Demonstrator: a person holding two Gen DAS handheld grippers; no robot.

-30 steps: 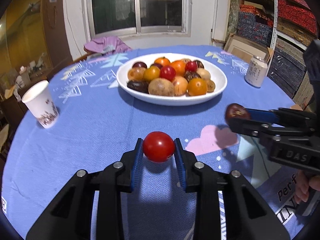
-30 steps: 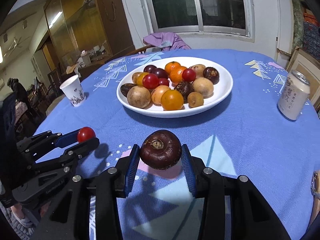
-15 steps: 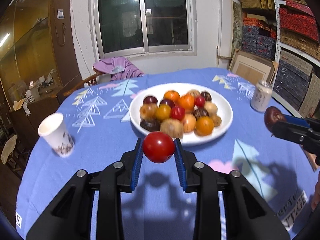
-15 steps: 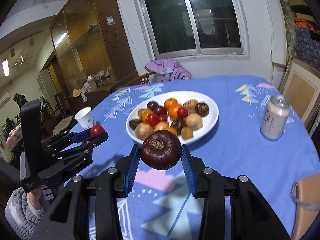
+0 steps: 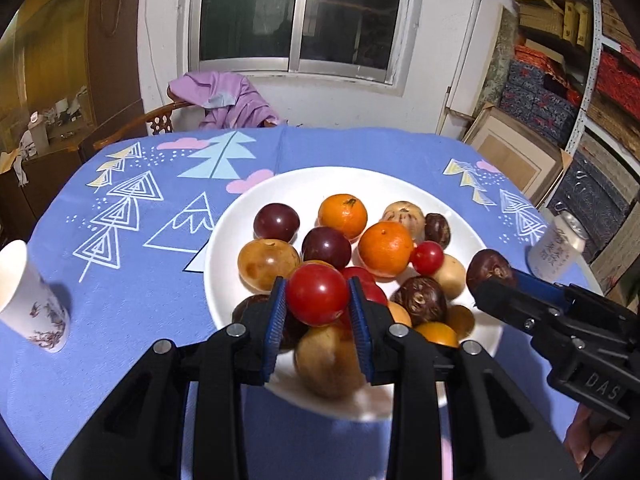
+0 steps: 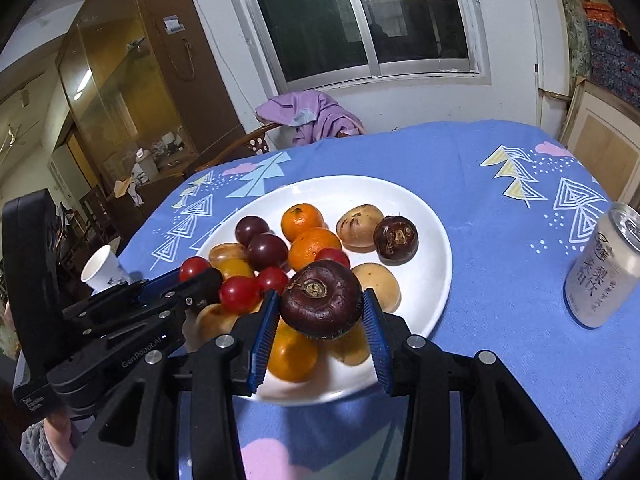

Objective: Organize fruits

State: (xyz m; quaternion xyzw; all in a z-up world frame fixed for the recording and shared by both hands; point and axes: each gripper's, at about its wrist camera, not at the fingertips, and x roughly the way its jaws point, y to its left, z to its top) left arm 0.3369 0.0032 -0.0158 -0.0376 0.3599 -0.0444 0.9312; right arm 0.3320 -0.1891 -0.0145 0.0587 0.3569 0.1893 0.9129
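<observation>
A white plate (image 5: 224,248) (image 6: 432,248) on the blue tablecloth holds several fruits: oranges, dark plums, red tomatoes and brown ones. My left gripper (image 5: 318,306) is shut on a red tomato (image 5: 318,294) and holds it above the plate's near edge; the tomato also shows in the right wrist view (image 6: 194,269). My right gripper (image 6: 320,316) is shut on a dark purple-brown fruit (image 6: 320,299), above the plate's near right side; that fruit shows in the left wrist view (image 5: 490,270).
A paper cup (image 5: 28,300) (image 6: 102,268) stands left of the plate. A drink can (image 5: 558,248) (image 6: 600,268) stands to its right. A wooden chair with purple cloth (image 5: 224,96) is behind the table. Boxes and shelves (image 5: 560,100) line the right wall.
Both grippers have moved forward over the near edge of the plate, each still holding its fruit. The plate now looks much closer in both views.
</observation>
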